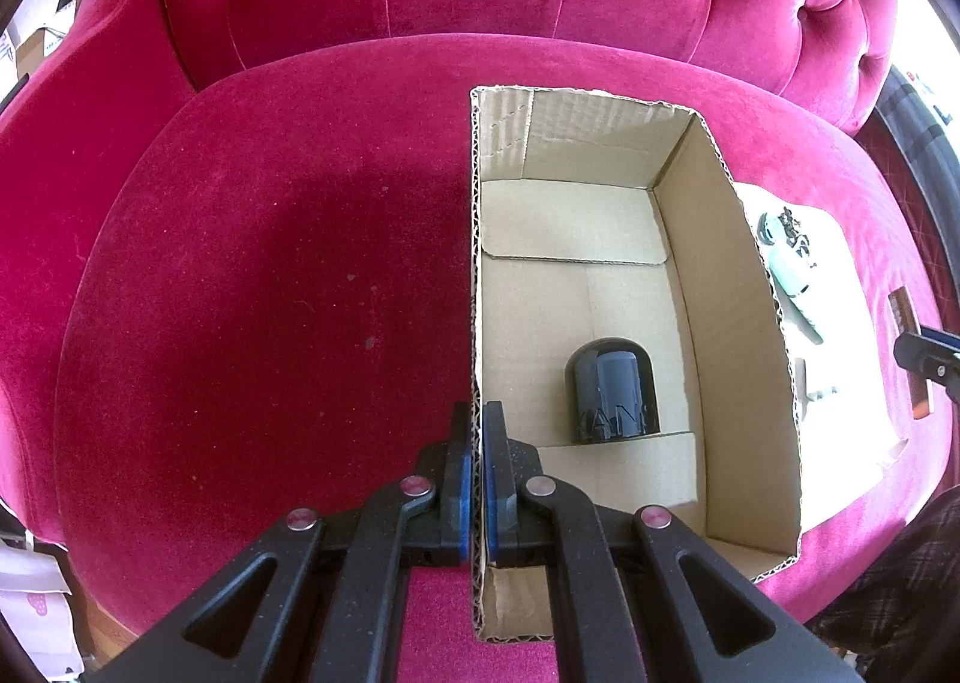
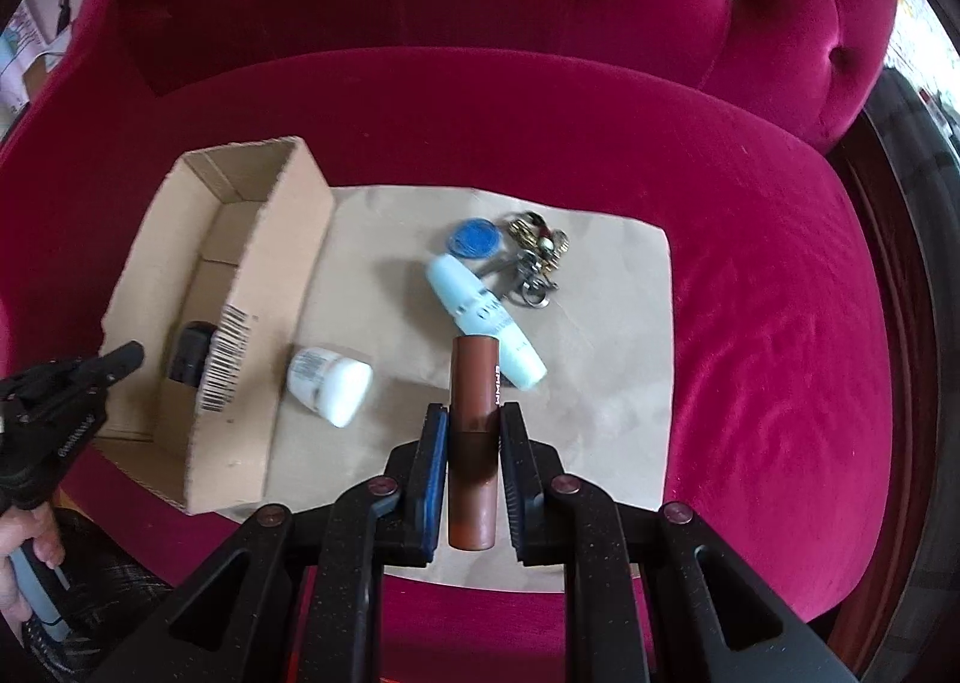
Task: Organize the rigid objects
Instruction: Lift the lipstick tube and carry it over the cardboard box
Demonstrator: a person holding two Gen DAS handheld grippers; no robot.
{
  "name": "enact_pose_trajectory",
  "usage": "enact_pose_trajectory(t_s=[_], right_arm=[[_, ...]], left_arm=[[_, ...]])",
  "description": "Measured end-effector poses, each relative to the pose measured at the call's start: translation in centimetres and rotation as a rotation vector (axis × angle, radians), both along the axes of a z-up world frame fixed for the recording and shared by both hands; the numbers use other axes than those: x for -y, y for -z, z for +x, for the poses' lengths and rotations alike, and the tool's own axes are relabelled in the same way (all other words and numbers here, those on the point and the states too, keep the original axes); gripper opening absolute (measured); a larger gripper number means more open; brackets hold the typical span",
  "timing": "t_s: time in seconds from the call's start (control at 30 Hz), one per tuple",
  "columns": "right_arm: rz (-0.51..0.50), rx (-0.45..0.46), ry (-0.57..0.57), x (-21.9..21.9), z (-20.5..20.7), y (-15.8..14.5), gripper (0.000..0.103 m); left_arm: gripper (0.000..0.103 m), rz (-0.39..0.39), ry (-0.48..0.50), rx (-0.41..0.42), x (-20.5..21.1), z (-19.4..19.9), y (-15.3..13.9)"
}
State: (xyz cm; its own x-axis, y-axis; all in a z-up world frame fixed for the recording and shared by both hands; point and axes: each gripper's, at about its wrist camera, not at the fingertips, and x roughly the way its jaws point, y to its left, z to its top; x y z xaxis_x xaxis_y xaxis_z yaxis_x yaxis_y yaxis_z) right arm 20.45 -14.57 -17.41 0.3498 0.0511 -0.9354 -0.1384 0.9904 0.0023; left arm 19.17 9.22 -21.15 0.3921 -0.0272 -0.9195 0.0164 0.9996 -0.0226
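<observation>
The crimson velvet armchair (image 2: 750,263) fills both views, with brown paper (image 2: 600,275) spread on its seat. Left of centre in the right wrist view stands the open cardboard box (image 2: 264,287), a black jar (image 1: 612,389) inside. The left gripper (image 1: 476,431) is pinched tight on the box's near wall. The right gripper (image 2: 474,419) clamps a brown tube (image 2: 474,431), its long axis along the fingers; the box lies to its left, so I'd guess the tube goes there

Both wrist views look steeply down, sharing the cardboard box (image 1: 720,275).
</observation>
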Motion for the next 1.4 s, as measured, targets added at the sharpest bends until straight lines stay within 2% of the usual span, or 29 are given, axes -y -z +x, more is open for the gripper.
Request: enact_pose_trajectory(t_s=[0.27,0.53,1.0,1.4], right_arm=[[0.026,0.032,-0.055,-2.2,0.7,-1.9,0.017],[0.053,0.058,-0.156,-5.7,1.3,-3.1,0.017],[0.088,0.072,-0.306,-11.5,2.8,-2.3,0.017],[0.12,0.041,-0.326,-12.7,4.0,-0.8,0.017]], left_arm=[[0.003,0.001,0.001,0.0,-0.1,0.0,0.0],[0.003,-0.001,0.001,-0.001,-0.1,0.0,-0.1],[0.003,-0.003,-0.001,0.0,-0.2,-0.1,-0.1],[0.003,-0.002,0.001,0.0,-0.2,-0.1,-0.1]])
